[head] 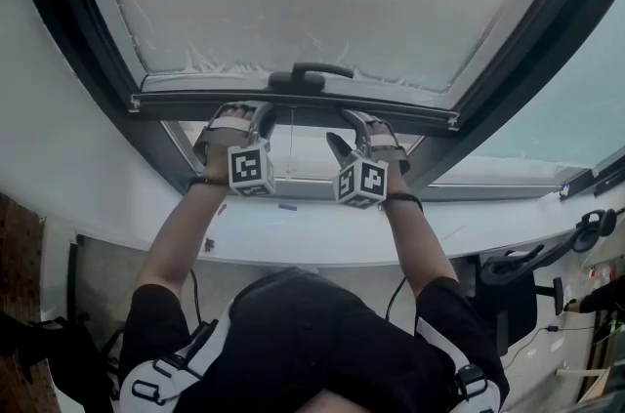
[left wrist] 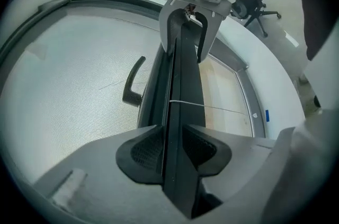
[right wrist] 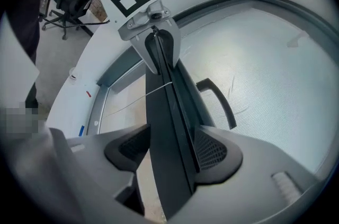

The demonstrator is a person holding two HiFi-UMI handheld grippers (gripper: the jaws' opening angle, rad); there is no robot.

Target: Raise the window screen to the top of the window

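Now left gripper [left wrist: 174,151] fingers [left wrist: 143,153] clamp the screen bar [left wrist: 185,80]; right gripper [right wrist: 169,150] fingers [right wrist: 214,151] straddle it, apart.

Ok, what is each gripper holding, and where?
The left gripper pinches the screen's bottom bar left of its handle. The right gripper straddles the same bar right of the handle, fingers spread, apparently not gripping.

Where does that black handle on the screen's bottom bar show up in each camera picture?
Head view: handle upper centre, above the bar.
Left gripper view: handle left of centre, left of the bar.
Right gripper view: handle right of centre, right of the bar.
Shared landmark: the bar, running through every view.
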